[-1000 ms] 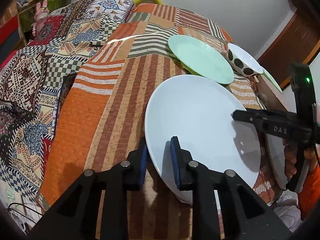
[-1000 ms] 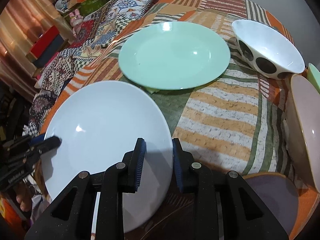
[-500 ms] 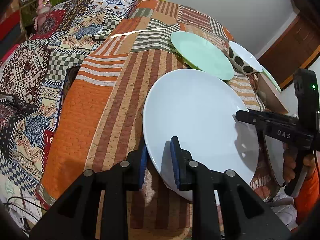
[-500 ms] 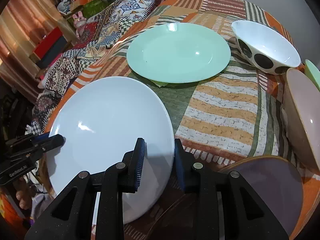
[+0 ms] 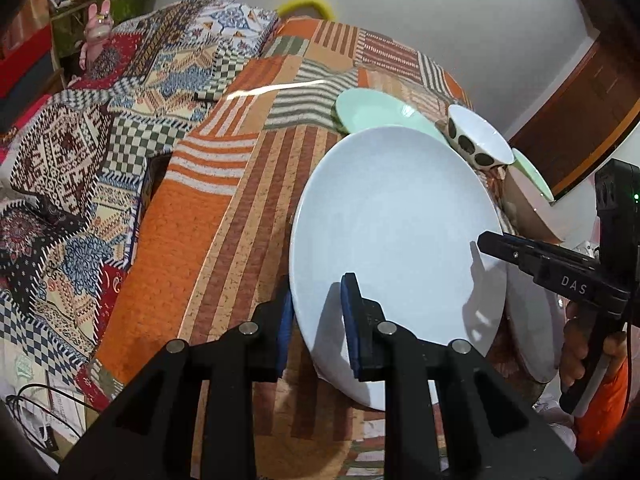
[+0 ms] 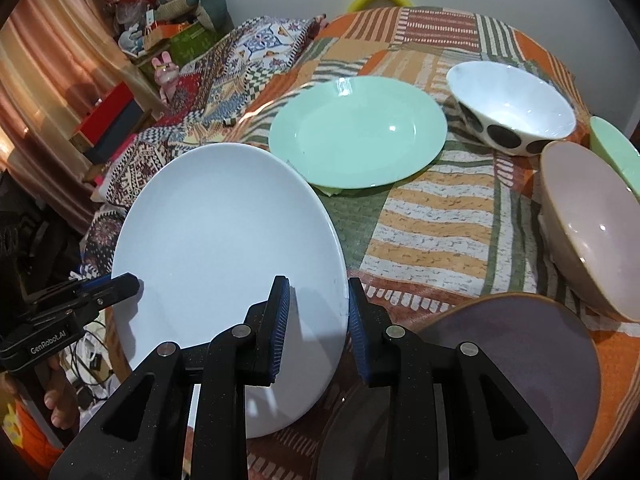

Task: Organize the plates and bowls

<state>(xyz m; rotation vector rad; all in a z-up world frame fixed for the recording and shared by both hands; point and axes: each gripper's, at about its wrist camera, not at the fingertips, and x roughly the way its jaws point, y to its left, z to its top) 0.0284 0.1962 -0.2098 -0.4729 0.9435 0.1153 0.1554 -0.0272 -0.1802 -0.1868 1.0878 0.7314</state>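
2 grippers hold 1 white plate point(image 5: 394, 236) between them, each clamped on an opposite side of its rim. left gripper point(image 5: 316, 312) has its blue-padded jaws narrow, pinched on the near edge of the plate, 1 pad under the rim and 1 on the top face. right gripper point(image 6: 316, 312) grips the same way on the other side, its jaws narrow around the rim; in the left wrist view it shows as a black bar reaching onto the plate from the right, with a hand point(image 5: 588, 344) and an orange sleeve behind it. in the right wrist view the left gripper comes in from the left edge onto the plate

the white plate is tilted and up off the patchwork cloth point(image 6: 432, 220), which is striped in orange, green and brown. just beyond the plate lies a mint green plate point(image 6: 356, 132), flat on the cloth. to the right of that stands a white bowl with dark spots point(image 6: 512, 104). near the right edge a pale pink bowl point(image 6: 592, 228) leans on its side, and a green dish point(image 6: 612, 152) shows partly behind it. close under the right gripper sits a grey-purple plate point(image 6: 520, 360) with a brown rim. beside the table a patterned quilt point(image 5: 80, 160) covers a lower surface, and a pink rabbit toy point(image 6: 166, 70) stands further back
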